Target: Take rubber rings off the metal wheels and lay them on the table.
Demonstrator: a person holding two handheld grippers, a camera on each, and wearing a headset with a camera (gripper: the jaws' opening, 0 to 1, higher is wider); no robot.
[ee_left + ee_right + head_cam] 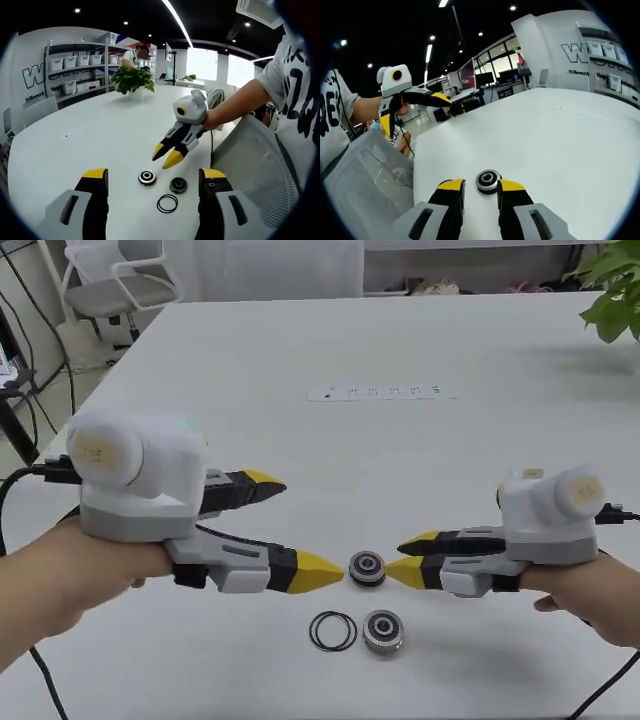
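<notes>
A small metal wheel (367, 567) with a dark rim lies flat on the white table (400, 450) between both grippers. My left gripper (298, 525) is open wide, its lower yellow tip just left of this wheel. My right gripper (408, 558) is open by a narrow gap, tips just right of the wheel, nothing between them. A second wheel (383, 630) lies nearer me, with two black rubber rings (333, 630) flat on the table to its left. The left gripper view has the wheels (147, 177) (178, 185) and the rings (167, 203). The right gripper view has the first wheel (488, 180) just beyond its tips.
A strip of small labels (372, 393) lies on the table further back. A potted plant (615, 290) stands at the far right corner and a white chair (120, 280) beyond the far left edge. Cables trail from both grippers.
</notes>
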